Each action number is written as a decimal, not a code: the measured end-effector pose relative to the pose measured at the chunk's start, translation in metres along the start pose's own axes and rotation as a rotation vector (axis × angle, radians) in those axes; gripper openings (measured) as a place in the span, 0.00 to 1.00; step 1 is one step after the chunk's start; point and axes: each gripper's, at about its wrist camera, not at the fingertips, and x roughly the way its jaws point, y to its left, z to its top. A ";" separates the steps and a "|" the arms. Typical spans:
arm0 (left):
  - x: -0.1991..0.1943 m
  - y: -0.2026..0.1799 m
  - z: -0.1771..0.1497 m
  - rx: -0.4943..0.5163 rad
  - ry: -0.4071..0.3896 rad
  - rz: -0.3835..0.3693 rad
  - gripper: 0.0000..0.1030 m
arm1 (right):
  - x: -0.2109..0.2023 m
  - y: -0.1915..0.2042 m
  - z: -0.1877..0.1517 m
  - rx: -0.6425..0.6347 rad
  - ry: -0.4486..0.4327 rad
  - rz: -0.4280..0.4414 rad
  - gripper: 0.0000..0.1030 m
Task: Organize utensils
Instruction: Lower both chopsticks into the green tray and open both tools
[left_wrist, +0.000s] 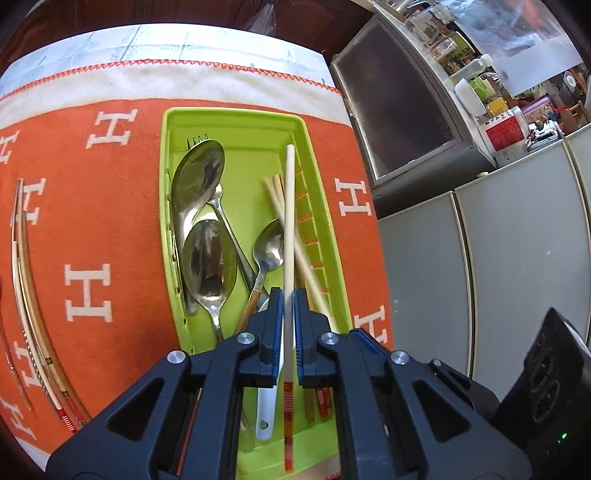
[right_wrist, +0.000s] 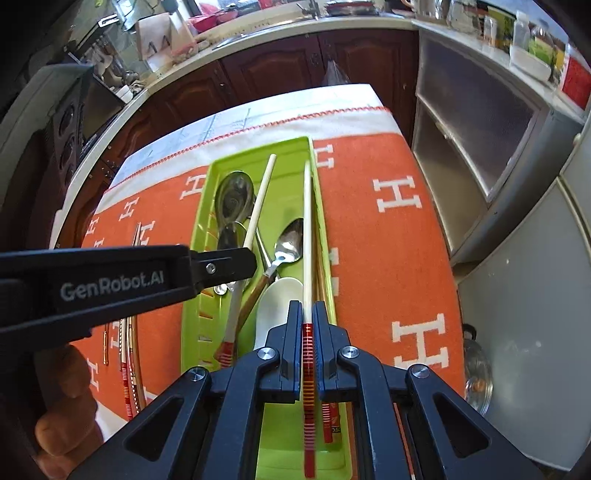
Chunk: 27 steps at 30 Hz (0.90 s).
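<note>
Left wrist: left gripper (left_wrist: 288, 299) clamps chopstick (left_wrist: 289, 206) over tray (left_wrist: 236, 122)

"GenRobot.AI" on left gripper (right_wrist: 236, 271); "H" letters, seemingly woven, across orange cloth (right_wrist: 369, 236)

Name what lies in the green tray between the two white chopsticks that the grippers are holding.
In the right wrist view, a small metal spoon and a white ceramic spoon lie in the green tray between the left-held chopstick and the right-held chopstick.
</note>
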 end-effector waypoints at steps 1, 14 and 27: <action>0.005 0.000 0.001 -0.004 0.008 -0.009 0.03 | 0.001 -0.001 0.000 -0.002 -0.004 -0.002 0.06; 0.010 0.000 -0.013 0.118 0.046 0.086 0.04 | -0.009 0.004 -0.004 0.014 -0.025 -0.002 0.07; -0.058 0.026 -0.043 0.194 -0.034 0.173 0.04 | -0.012 0.031 -0.014 -0.019 -0.020 0.019 0.07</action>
